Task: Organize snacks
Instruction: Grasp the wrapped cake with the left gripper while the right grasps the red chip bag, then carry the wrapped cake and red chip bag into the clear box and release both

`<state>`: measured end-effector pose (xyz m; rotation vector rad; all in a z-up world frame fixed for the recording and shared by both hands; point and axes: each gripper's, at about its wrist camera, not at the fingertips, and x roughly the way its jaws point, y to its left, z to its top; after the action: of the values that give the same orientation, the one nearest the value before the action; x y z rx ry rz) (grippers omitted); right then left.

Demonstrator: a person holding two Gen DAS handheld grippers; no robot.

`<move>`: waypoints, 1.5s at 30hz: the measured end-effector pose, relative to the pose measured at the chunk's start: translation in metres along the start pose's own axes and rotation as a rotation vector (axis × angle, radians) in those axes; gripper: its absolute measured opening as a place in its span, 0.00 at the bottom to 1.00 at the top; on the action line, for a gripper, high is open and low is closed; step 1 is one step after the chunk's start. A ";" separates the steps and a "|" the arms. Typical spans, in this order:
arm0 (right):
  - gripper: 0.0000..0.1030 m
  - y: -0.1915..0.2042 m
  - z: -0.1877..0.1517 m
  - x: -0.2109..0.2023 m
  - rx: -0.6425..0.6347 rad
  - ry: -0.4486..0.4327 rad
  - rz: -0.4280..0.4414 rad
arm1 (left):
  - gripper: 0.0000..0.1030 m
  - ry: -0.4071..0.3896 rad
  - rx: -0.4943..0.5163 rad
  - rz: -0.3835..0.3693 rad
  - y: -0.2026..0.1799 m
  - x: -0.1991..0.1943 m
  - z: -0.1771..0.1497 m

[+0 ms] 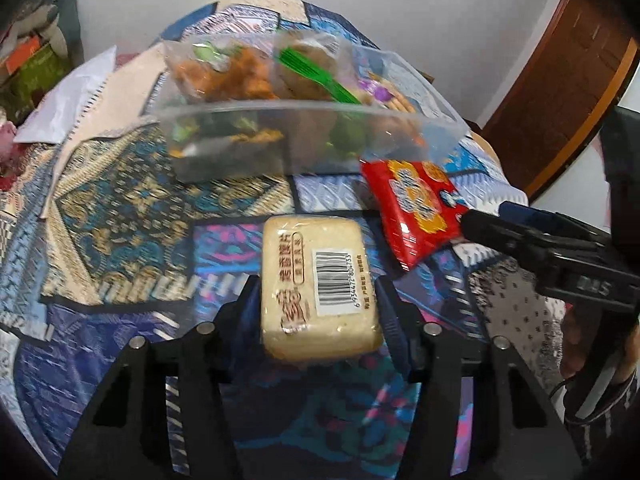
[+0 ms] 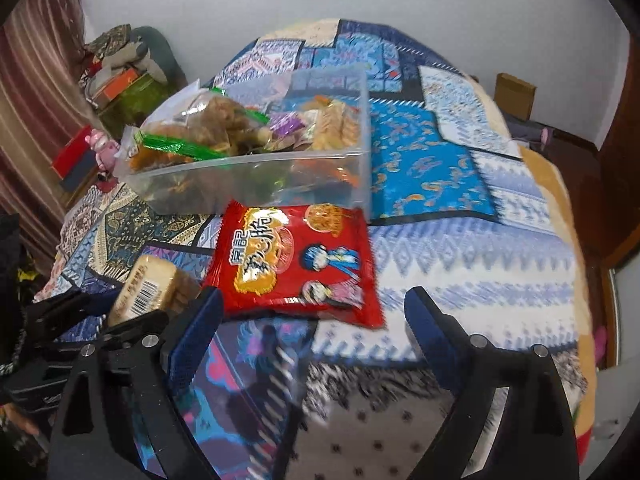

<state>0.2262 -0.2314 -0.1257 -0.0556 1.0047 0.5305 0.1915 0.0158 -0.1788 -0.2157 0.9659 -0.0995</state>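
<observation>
The left gripper [image 1: 320, 300] fingers flank the toast pack [image 1: 318, 286] lengthwise, contact unclear; the right gripper [image 2: 314, 312], released, faces the red noodle packet [image 2: 294, 256].

Pale rectangular snack pack [image 1: 320, 284], clear wrap, barcode label up, lying flat on the patterned cloth. Red snack packet [image 2: 296, 264] with cartoon print just beside it, flat, face up, its far edge at the clear plastic bin [image 2: 256, 168], which is heaped with assorted wrapped snacks.
</observation>
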 end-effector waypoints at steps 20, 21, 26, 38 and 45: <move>0.69 0.025 0.004 0.043 -0.099 0.039 -0.034 | 0.52 -0.040 0.011 0.057 0.019 0.008 0.012; 0.66 0.022 0.004 0.039 -0.083 0.037 -0.021 | 0.52 -0.041 0.014 0.059 0.019 0.006 0.012; 0.35 0.011 0.006 0.027 -0.030 0.025 0.024 | 0.52 -0.066 0.018 0.066 0.016 -0.007 0.011; 0.36 0.025 -0.020 0.007 -0.053 0.116 0.118 | 0.52 -0.078 0.004 0.062 0.021 -0.035 0.003; 0.96 0.054 -0.021 -0.019 -0.278 -0.005 -0.013 | 0.52 -0.083 0.018 0.073 0.025 -0.047 -0.011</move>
<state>0.1770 -0.1979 -0.1113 -0.3079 0.9196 0.6559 0.1557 0.0470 -0.1528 -0.1666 0.8893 -0.0318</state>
